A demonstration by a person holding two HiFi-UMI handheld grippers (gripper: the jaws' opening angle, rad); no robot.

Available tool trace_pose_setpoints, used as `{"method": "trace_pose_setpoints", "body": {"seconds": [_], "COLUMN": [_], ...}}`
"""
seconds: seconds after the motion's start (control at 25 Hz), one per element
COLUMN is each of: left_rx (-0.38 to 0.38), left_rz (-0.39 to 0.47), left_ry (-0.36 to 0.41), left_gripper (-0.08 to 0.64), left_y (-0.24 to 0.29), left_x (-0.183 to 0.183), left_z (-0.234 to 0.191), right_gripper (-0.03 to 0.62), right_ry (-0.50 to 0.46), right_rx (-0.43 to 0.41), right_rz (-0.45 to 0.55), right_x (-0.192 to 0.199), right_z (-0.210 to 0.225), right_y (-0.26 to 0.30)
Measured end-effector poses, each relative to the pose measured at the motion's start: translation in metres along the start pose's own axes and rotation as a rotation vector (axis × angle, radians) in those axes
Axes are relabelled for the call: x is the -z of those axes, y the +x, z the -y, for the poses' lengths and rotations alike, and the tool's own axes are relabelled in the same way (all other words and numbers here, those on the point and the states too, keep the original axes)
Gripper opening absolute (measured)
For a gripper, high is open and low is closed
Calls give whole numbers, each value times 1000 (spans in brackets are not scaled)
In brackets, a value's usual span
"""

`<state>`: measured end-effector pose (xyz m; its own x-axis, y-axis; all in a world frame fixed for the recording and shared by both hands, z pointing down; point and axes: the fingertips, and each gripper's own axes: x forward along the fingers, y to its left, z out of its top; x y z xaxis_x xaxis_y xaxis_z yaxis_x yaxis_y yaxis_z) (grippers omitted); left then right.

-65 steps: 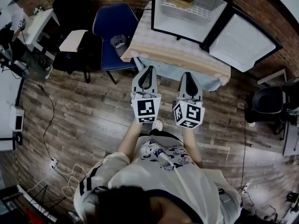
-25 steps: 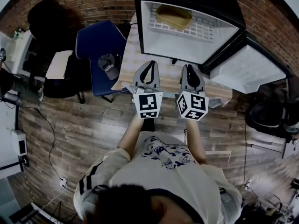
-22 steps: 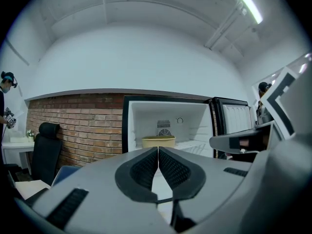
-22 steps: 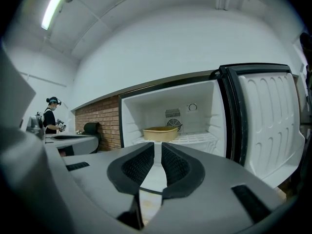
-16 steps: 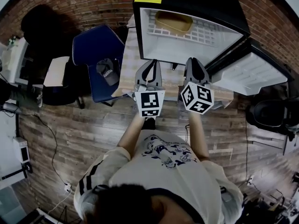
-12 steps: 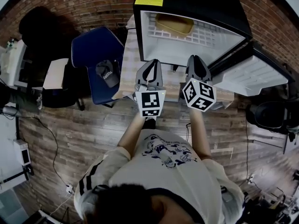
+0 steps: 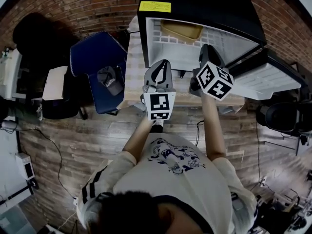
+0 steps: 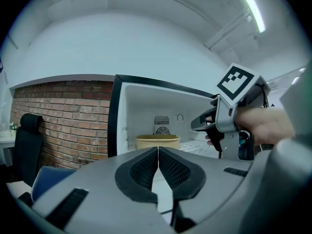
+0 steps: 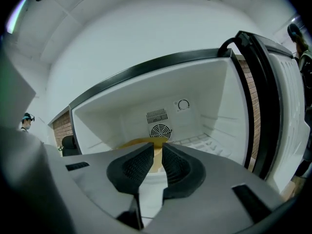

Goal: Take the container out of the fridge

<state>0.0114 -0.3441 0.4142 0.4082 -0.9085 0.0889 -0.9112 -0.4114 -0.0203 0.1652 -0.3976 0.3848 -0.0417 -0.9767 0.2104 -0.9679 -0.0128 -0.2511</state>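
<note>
Fridge point(image 7: 204, 4) door open, tan container point(image 7: 181, 30) on the rear shelf at twelve o'clock. Right gripper point(image 7: 207, 50) leads at one o'clock, jaws a crack apart and empty, likely lining up on it. Left gripper point(image 7: 160, 68), jaws pressed together, hangs back, spare.

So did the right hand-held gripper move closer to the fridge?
Yes. The right hand-held gripper went forward: before it hung short of the fridge, now its tips reach its opening, toward the container.
</note>
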Motion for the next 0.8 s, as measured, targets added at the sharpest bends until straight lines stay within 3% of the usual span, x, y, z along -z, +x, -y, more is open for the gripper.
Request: {"method": "trace_pose_setpoints", "body": {"seconds": [0.24,0.32,0.8], "left_rx": [21,24,36], "left_rz": [1,0,-19], "left_ry": [-5,-9,-24], "left_gripper": [20,20,20], "left_y": [16,19,36], "left_x": [-2,-1,6], "left_z": [-2,-3,-11], "right_gripper": [61,135,137], "right_ry": [49,65,87], "right_rx": [10,1,85], "right_rz": [-38,-50,-83], "right_x": [4,6,4], "right_z": [1,-2,4], "right_y": [28,34,65]}}
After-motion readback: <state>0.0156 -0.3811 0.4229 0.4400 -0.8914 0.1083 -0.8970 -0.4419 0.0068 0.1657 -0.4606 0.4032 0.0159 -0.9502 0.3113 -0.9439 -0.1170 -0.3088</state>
